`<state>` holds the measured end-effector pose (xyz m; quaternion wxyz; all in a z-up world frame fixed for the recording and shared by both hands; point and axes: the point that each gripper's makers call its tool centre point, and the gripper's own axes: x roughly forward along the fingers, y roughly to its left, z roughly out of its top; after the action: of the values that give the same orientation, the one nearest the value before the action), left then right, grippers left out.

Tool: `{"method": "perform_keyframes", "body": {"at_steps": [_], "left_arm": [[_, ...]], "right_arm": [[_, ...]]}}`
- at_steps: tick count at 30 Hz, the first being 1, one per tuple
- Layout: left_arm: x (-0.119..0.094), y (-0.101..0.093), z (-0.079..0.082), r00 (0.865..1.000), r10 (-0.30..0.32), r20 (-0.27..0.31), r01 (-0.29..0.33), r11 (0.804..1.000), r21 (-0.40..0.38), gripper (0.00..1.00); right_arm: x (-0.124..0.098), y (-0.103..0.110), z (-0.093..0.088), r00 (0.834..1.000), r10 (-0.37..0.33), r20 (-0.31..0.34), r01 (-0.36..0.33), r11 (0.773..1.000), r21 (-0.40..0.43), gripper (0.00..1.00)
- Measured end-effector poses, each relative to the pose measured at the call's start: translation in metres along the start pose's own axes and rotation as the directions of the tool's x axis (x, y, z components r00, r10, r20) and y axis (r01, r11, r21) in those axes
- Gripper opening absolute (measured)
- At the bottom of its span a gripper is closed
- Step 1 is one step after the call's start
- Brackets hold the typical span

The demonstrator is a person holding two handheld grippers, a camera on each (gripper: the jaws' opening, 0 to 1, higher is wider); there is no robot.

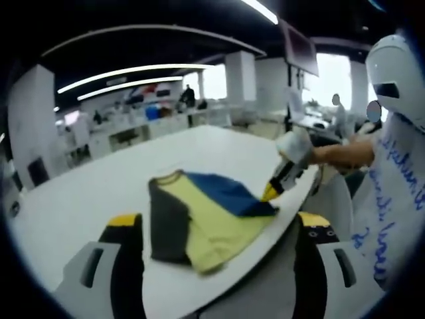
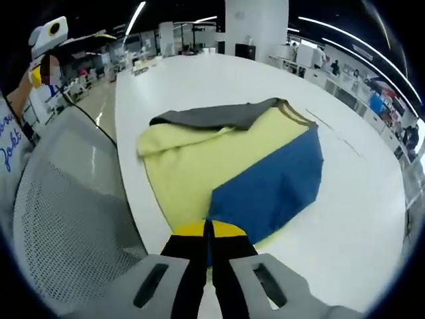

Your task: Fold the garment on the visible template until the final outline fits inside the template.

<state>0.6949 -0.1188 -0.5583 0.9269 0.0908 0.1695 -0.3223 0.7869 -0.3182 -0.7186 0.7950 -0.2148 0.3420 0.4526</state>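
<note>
On white table (image 2: pixel 372 199): one garment (image 2: pixel 232 166), yellow, blue, grey panels, part-folded near table edge. Beside table, one mesh chair (image 2: pixel 66 219). Right gripper (image 2: pixel 207 229) jaws pressed together, pinching garment's blue corner. Left gripper (image 1: pixel 219 222) jaws spread, clear of garment.

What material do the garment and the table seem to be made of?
Garment: soft matte knit fabric, probably cotton jersey; it creases and drapes in yellow, blue and grey panels. Table: smooth white top, likely laminate, with a faint sheen; not certain.
</note>
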Motion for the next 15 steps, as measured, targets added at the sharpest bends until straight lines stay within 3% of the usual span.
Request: {"method": "perform_keyframes", "body": {"at_steps": [6, 15], "left_arm": [[0.000, 0.000, -0.001, 1.000, 0.005, -0.002, -0.005, 1.000, -0.003, 0.90], [0.001, 0.001, 0.004, 1.000, 0.016, 0.005, -0.016, 1.000, 0.019, 0.89]], "right_arm": [[-0.022, -0.050, -0.012, 0.993, -0.114, 0.000, 0.114, 0.992, 0.055, 0.01], [-0.032, -0.085, -0.032, 0.980, -0.192, -0.042, 0.195, 0.977, 0.085, 0.01]]}}
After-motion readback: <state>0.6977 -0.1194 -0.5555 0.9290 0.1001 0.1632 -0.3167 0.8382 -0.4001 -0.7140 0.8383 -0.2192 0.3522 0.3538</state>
